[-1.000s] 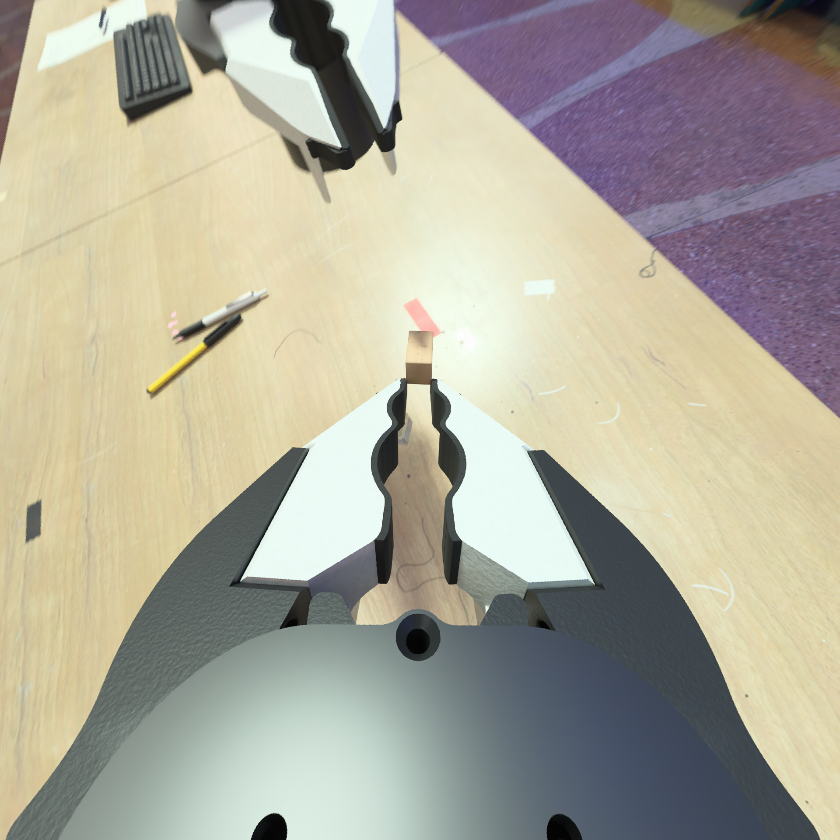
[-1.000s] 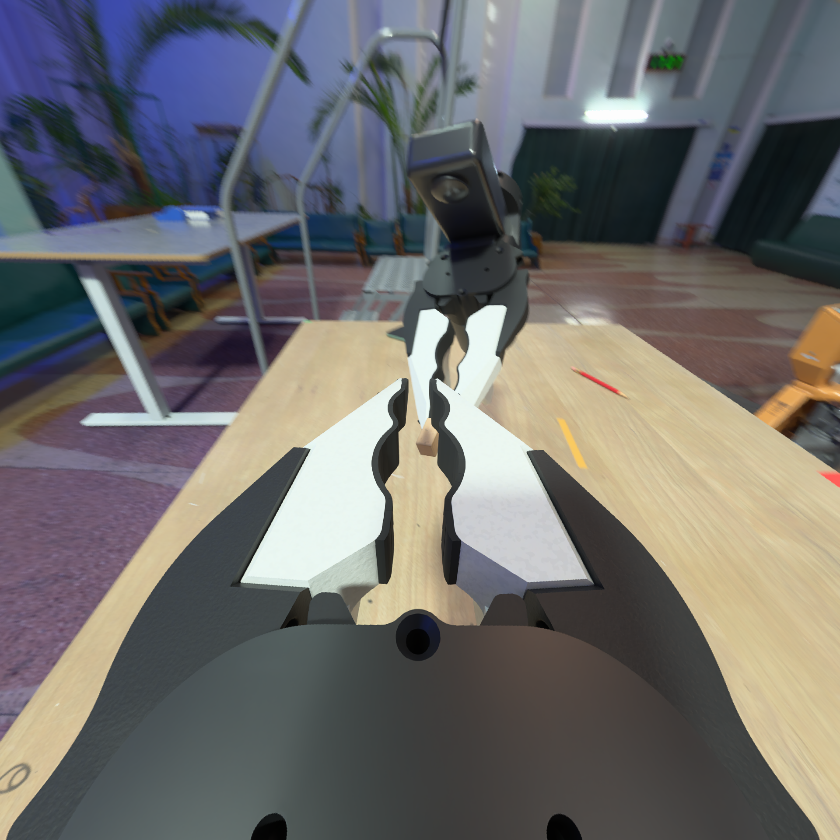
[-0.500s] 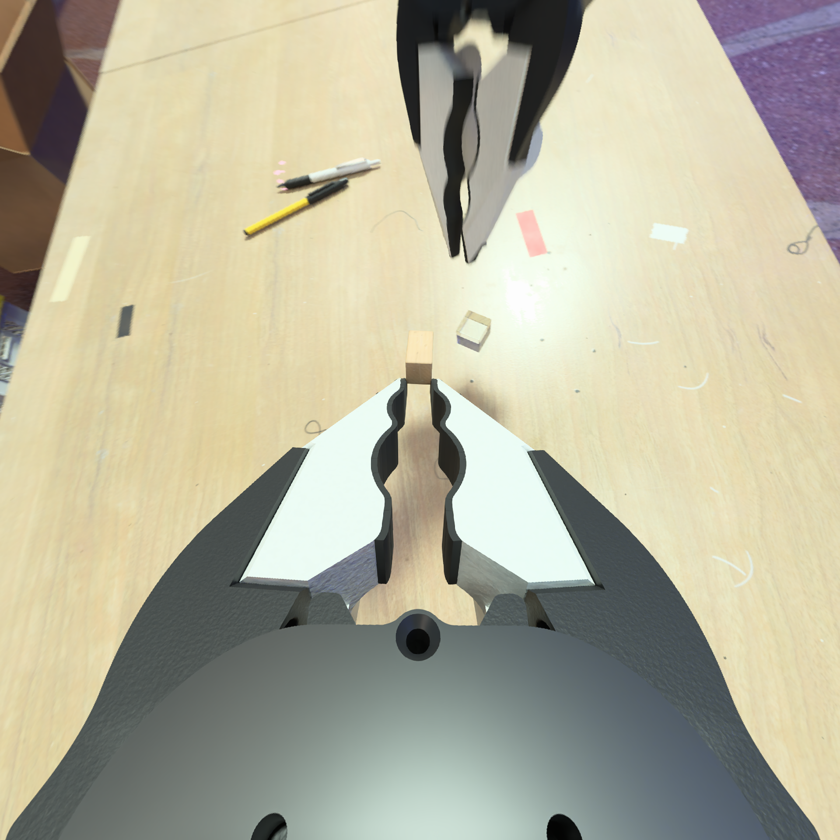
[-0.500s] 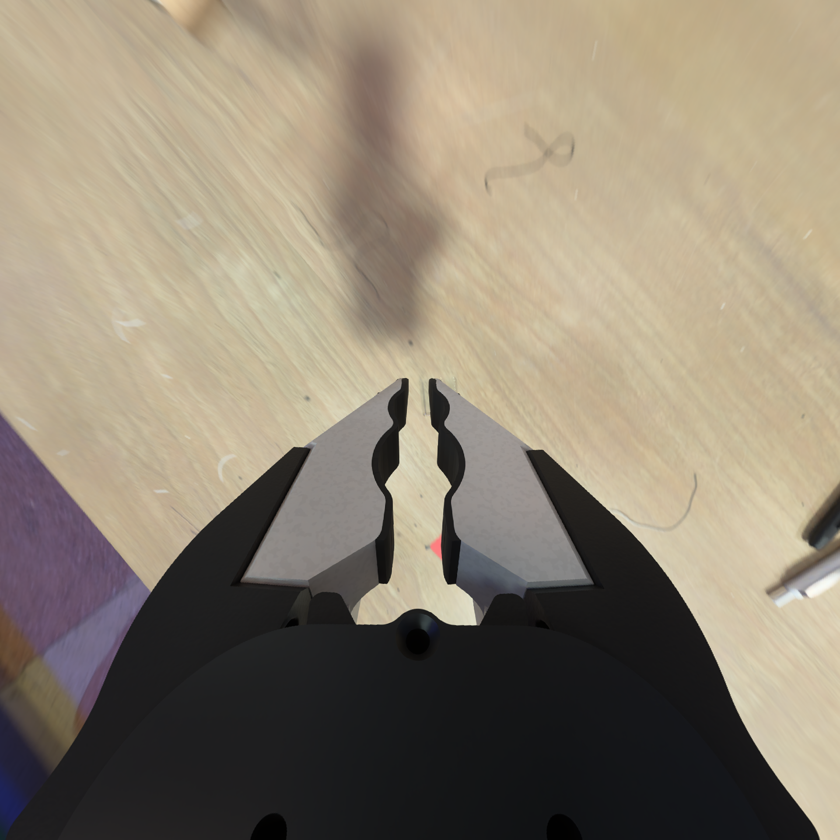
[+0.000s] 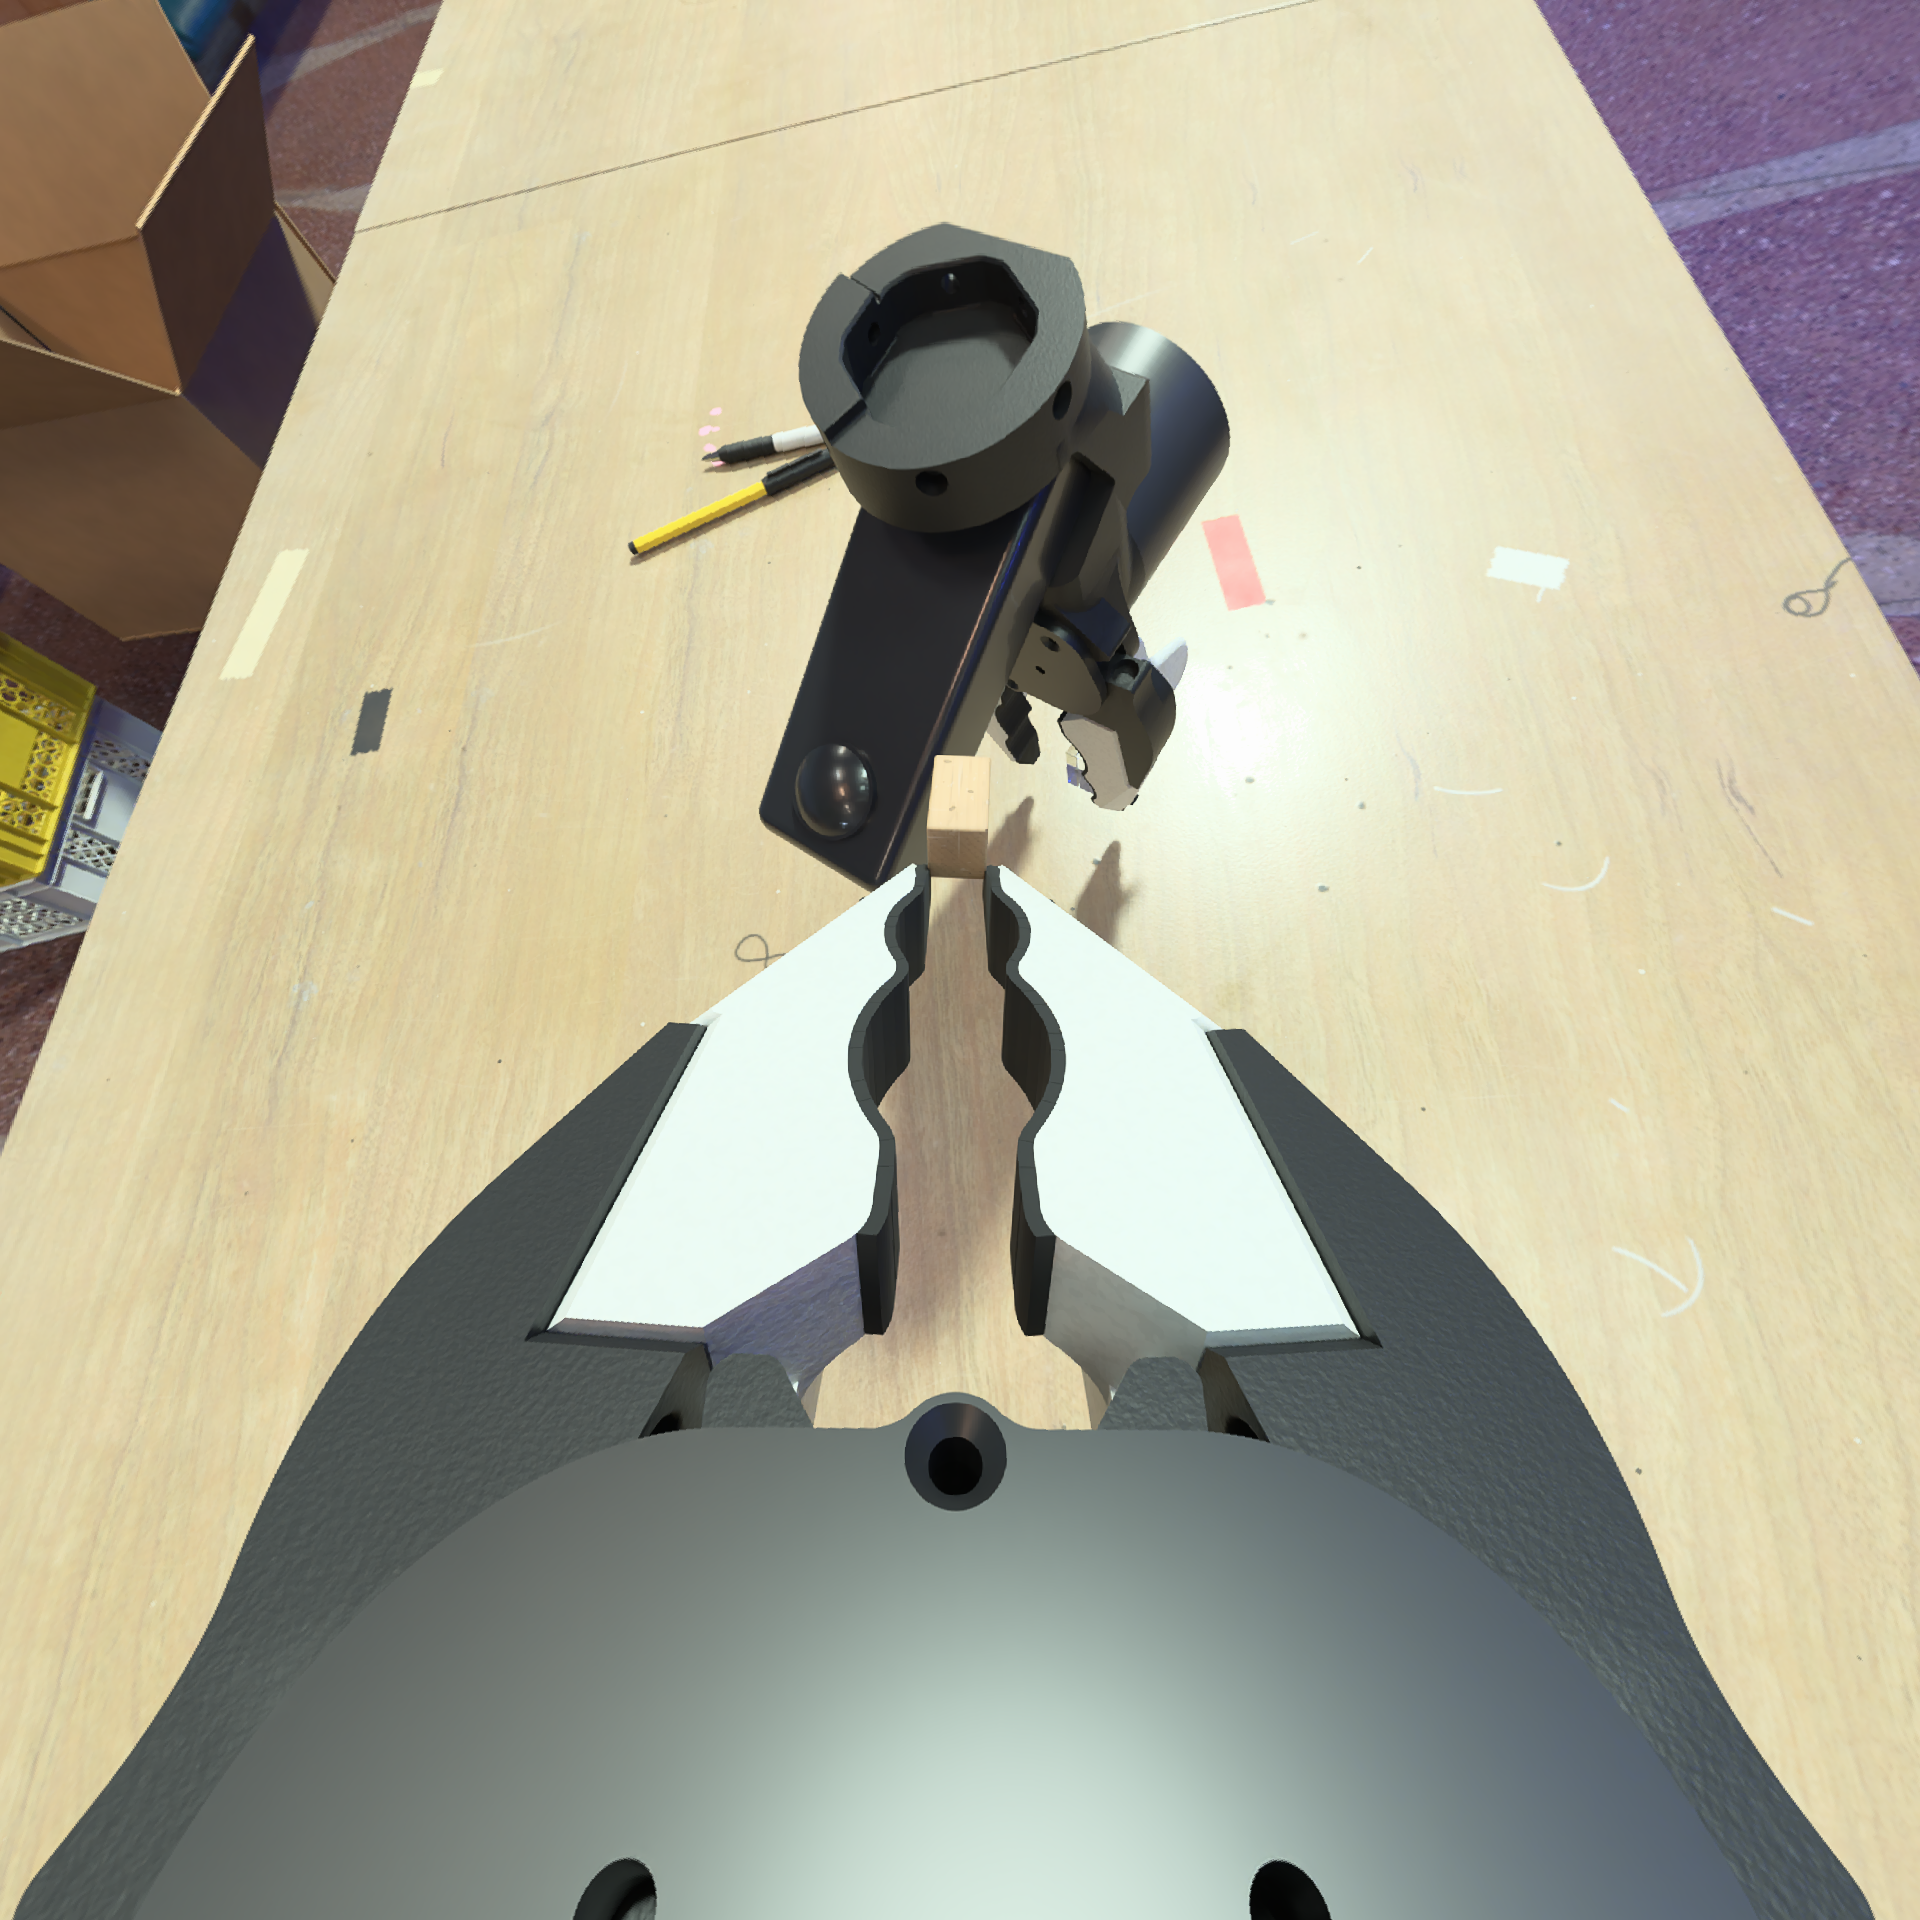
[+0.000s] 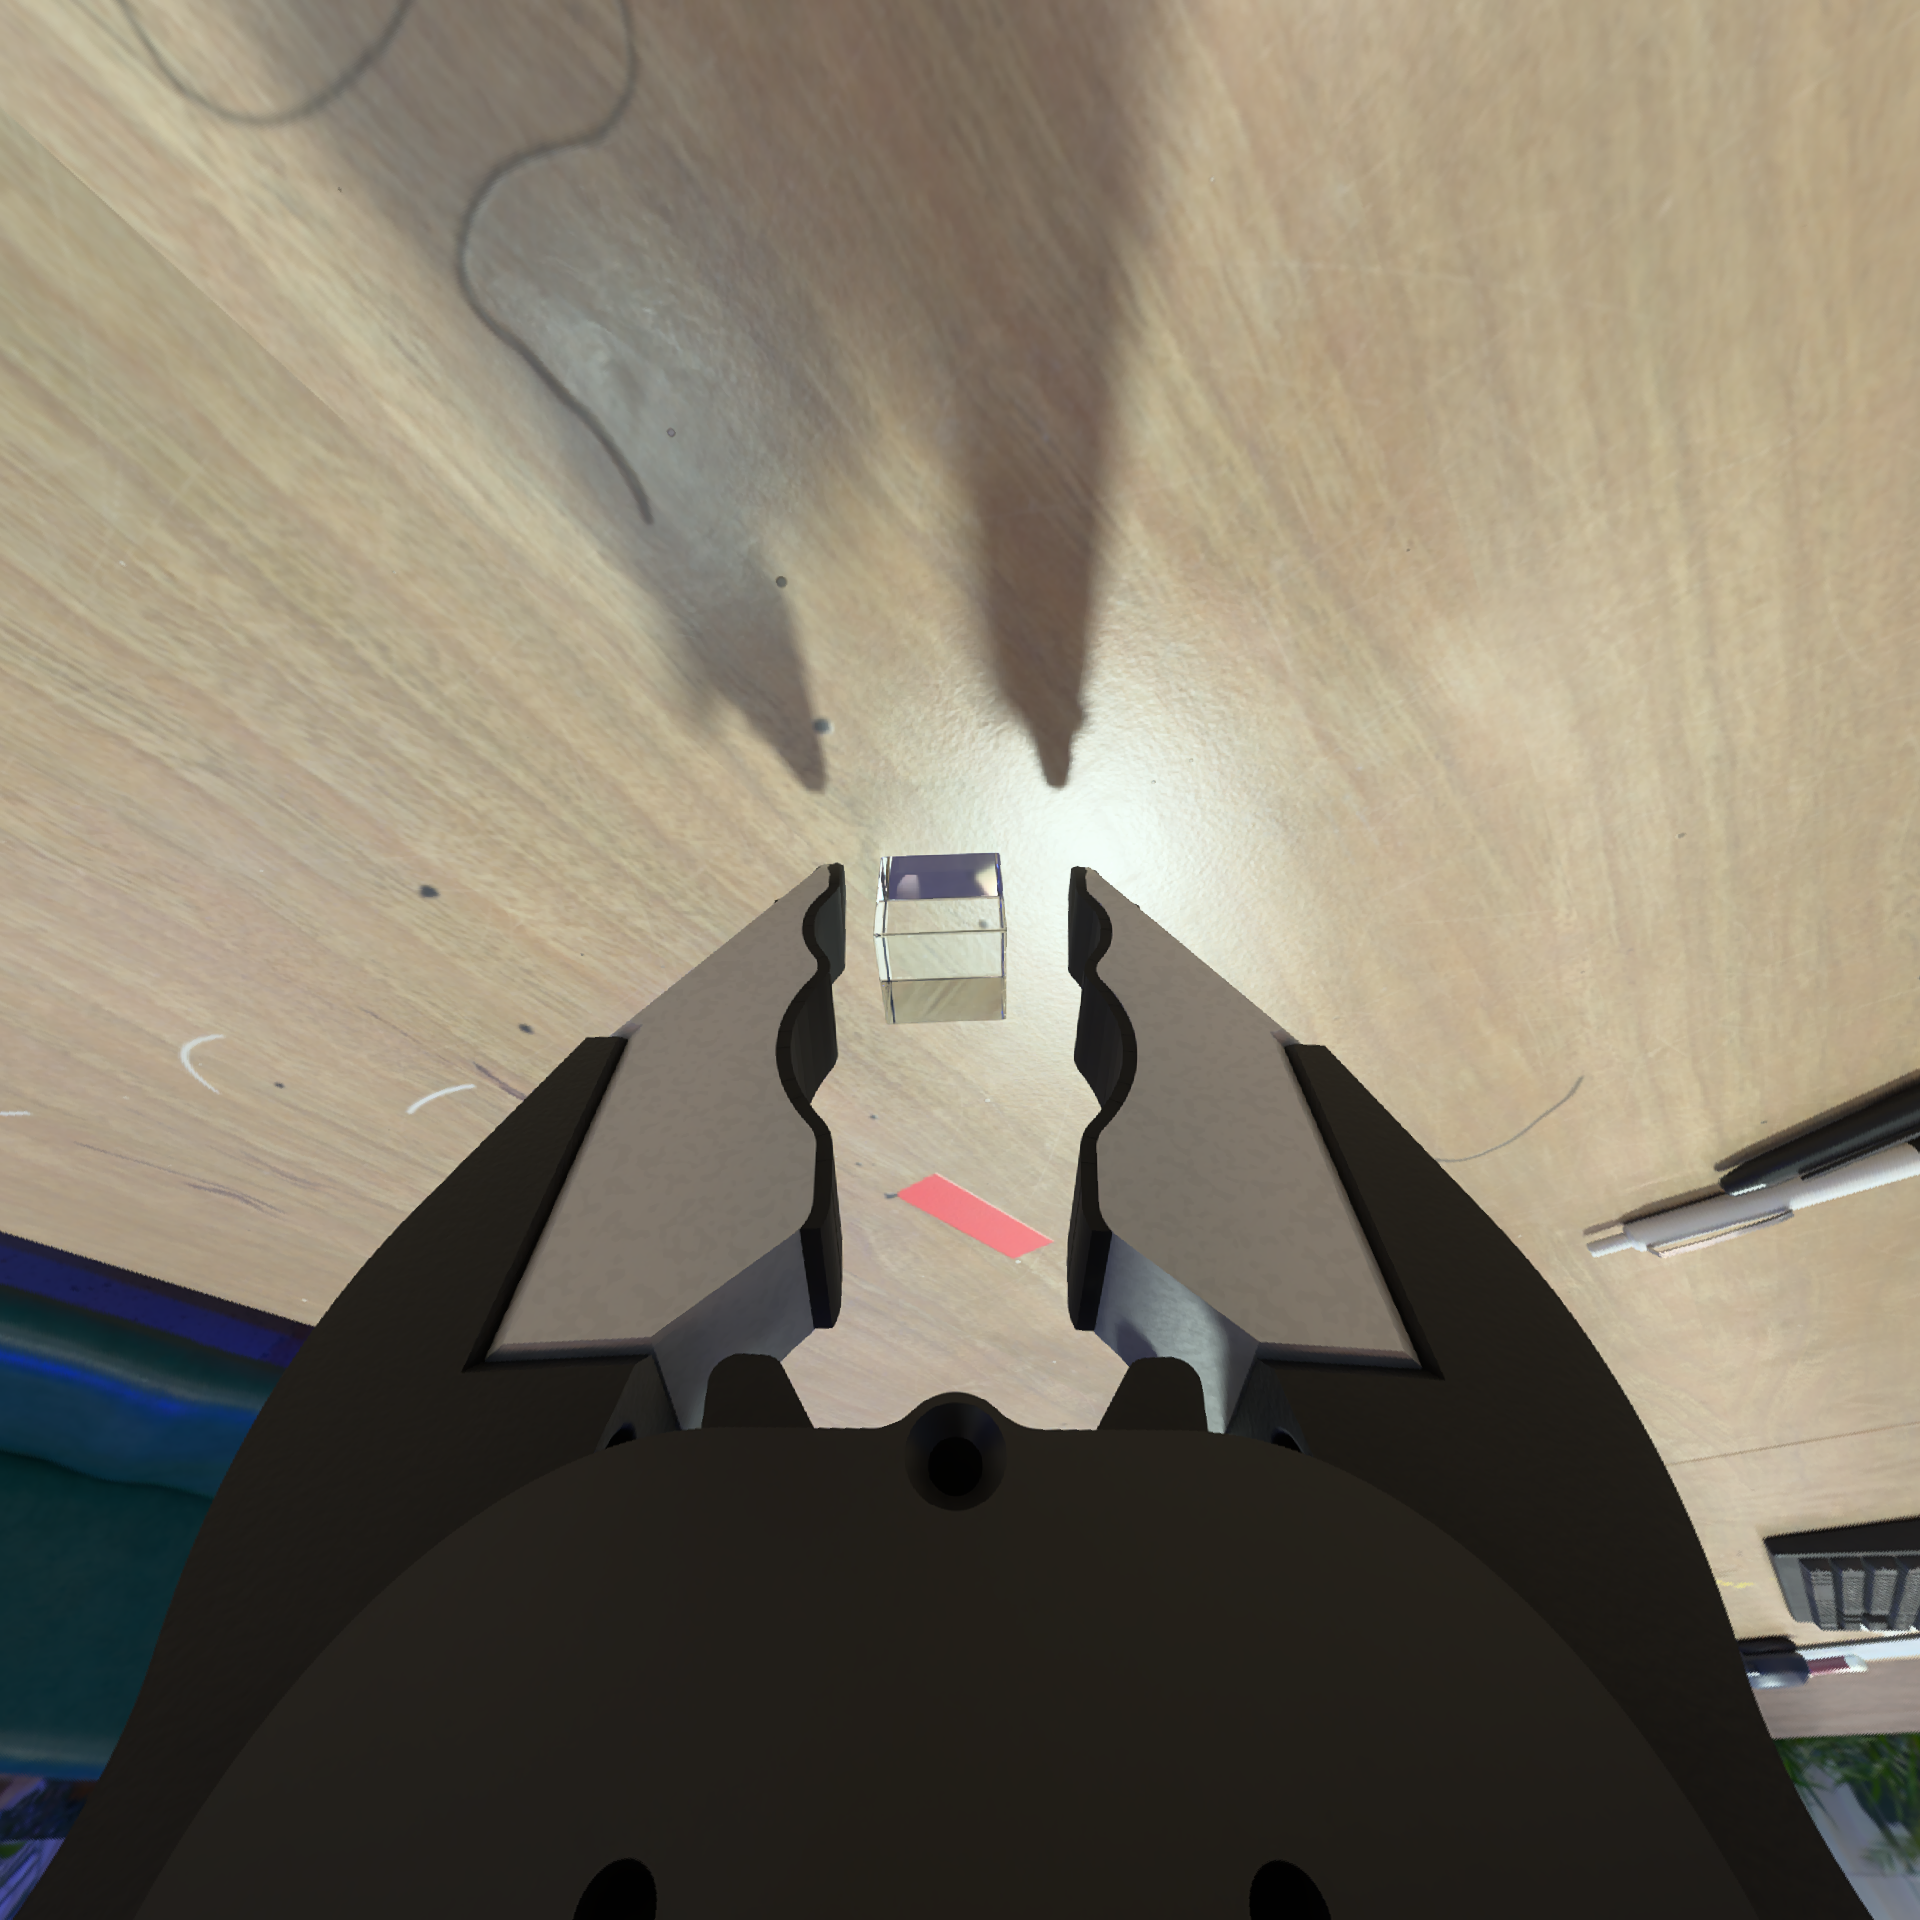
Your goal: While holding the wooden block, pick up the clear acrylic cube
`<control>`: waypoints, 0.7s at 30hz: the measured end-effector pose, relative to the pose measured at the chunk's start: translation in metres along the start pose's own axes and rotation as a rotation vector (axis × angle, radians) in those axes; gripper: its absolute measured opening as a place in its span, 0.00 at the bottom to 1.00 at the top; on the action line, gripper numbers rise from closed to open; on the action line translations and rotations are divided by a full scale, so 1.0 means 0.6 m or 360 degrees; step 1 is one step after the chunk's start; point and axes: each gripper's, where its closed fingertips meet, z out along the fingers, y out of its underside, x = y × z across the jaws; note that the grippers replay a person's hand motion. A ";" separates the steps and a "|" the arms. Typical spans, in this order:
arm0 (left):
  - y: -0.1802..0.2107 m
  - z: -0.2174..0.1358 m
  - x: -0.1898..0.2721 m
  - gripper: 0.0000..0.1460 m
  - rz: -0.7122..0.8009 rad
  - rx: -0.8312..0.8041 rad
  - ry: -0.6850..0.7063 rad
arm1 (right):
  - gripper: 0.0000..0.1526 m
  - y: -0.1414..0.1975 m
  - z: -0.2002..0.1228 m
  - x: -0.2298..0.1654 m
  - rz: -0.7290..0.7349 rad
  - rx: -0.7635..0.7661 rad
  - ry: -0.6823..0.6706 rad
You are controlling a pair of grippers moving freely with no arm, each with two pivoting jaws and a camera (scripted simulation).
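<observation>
My left gripper (image 5: 954, 878) is shut on a small wooden block (image 5: 957, 816) that sticks out past its fingertips, held above the wooden table (image 5: 520, 935). My right gripper (image 6: 954, 881) points down at the table and is open. The clear acrylic cube (image 6: 941, 935) lies on the table between its fingertips, with a gap on each side. In the left wrist view the right gripper (image 5: 1070, 769) shows from behind, just beyond the block, and hides the cube.
A pen (image 5: 769, 449) and a yellow pencil (image 5: 717, 514) lie beyond the right gripper. Red tape (image 5: 1233, 561) and white tape (image 5: 1527, 569) are stuck on the table. A cardboard box (image 5: 104, 260) and a yellow crate (image 5: 31, 769) stand off the left edge. A keyboard (image 6: 1844, 1590) lies farther off.
My right gripper has swung down from level to pointing at the table, come over the acrylic cube and opened around it. My left gripper still holds the block.
</observation>
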 end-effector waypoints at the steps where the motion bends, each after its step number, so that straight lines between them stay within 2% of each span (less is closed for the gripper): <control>1: 0.000 -0.001 0.001 0.07 0.0001 0.0004 0.0007 | 0.29 0.000 0.002 -0.001 -0.0002 0.0001 0.0004; 12: 0.007 -0.003 0.003 0.07 -0.0020 -0.0016 0.0039 | 0.37 0.028 -0.012 0.000 0.0115 0.0251 -0.0062; 16: 0.011 0.002 0.007 0.07 -0.0019 -0.0052 0.0059 | 0.39 0.029 -0.006 0.009 0.0062 0.0282 -0.0151; 21: 0.015 0.005 0.010 0.07 -0.0017 -0.0087 0.0074 | 0.45 0.036 0.006 0.005 -0.0012 0.0280 -0.0422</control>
